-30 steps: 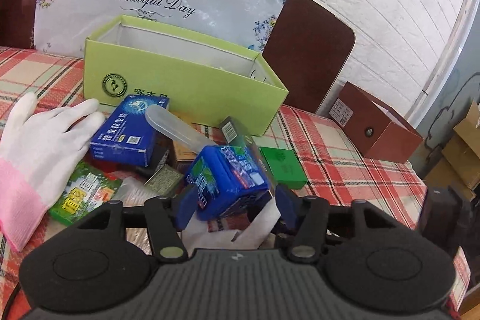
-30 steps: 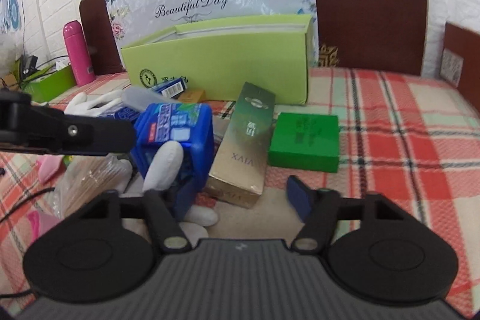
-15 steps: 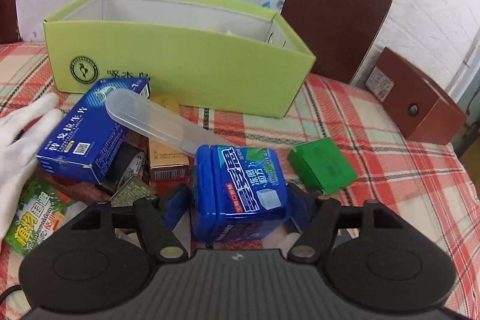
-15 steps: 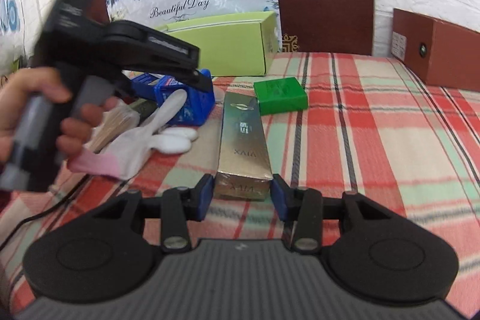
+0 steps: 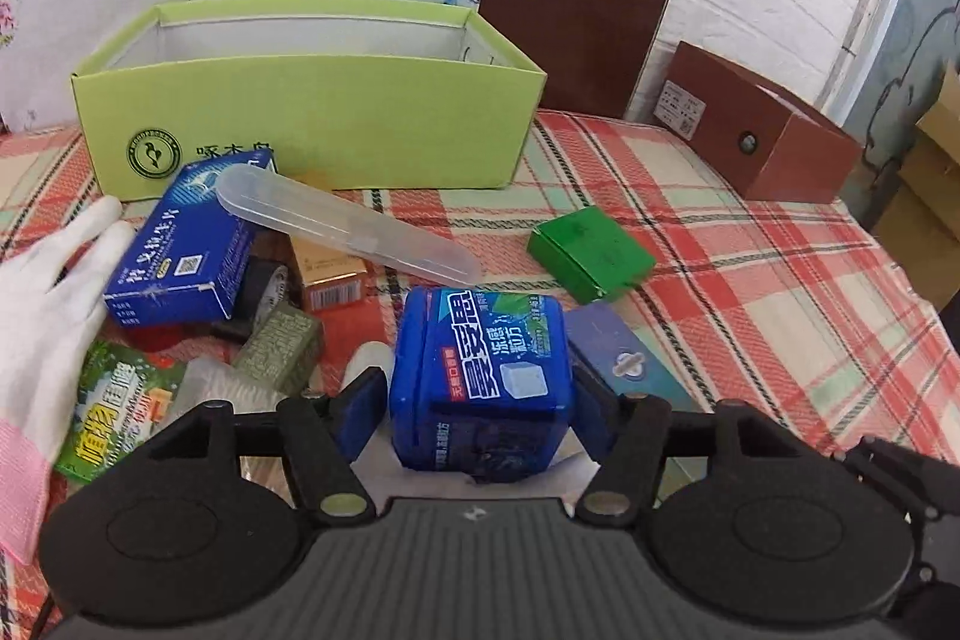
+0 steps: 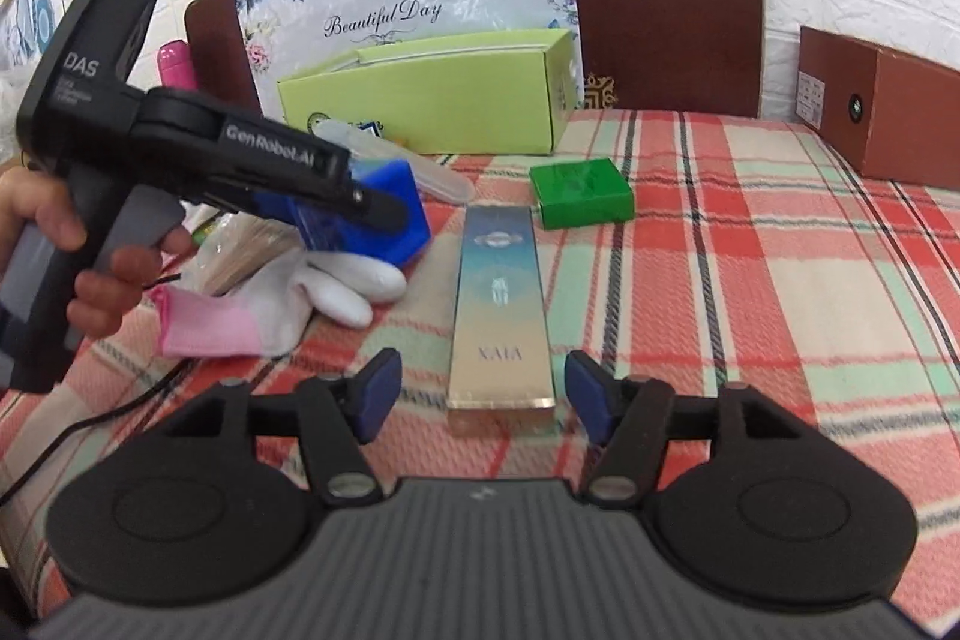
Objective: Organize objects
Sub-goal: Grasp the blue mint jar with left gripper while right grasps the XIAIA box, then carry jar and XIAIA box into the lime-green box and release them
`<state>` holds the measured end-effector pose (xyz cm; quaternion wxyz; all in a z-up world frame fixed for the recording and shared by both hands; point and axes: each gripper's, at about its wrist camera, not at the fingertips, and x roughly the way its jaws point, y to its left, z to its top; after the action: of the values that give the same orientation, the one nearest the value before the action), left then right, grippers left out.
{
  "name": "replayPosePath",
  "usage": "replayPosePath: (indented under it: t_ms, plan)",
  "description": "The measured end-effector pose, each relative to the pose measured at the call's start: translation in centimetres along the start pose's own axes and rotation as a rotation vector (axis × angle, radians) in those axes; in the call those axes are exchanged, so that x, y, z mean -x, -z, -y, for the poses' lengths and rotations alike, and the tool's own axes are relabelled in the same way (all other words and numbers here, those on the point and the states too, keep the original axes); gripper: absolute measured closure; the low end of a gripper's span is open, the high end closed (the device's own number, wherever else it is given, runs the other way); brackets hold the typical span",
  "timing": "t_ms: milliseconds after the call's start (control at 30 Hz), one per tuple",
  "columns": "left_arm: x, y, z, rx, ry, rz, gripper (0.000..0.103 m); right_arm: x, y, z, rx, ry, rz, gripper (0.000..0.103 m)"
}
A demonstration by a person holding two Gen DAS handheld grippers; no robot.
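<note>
My left gripper (image 5: 477, 400) is shut on a blue gum tub (image 5: 480, 376) and holds it above the clutter, in front of the open light-green box (image 5: 312, 124). In the right wrist view the tub (image 6: 384, 214) shows held off the table by the left gripper. My right gripper (image 6: 483, 391) is open, its jaws either side of the near end of a long gold-and-blue box (image 6: 501, 322) that lies flat on the plaid cloth, not touching it. A small green box (image 6: 581, 192) lies beyond it.
A pile lies left: a blue carton (image 5: 180, 262), a clear plastic case (image 5: 342, 226), an orange pack (image 5: 327, 274), a green packet (image 5: 114, 406) and white gloves (image 6: 336, 286). A brown box (image 6: 882, 106) stands at the right. Chairs and a floral board stand behind.
My right gripper has opened and let go of the long gold box, which now lies flat. My left gripper has carried the blue tub a little nearer the green box.
</note>
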<state>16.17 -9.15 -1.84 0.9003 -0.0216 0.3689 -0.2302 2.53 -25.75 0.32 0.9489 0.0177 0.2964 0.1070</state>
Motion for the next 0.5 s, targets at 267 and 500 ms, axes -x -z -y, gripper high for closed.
replayPosePath:
  t_ms: [267,500]
  plan:
    - [-0.2,-0.6,0.1,-0.008,-0.01,0.008,0.036,-3.8,-2.2,0.5,-0.027,0.025,-0.011,0.054]
    - [-0.5,-0.4,0.1,-0.01,-0.002,0.005,0.041,-4.7,-1.9,0.3,-0.02,0.026,-0.028,0.065]
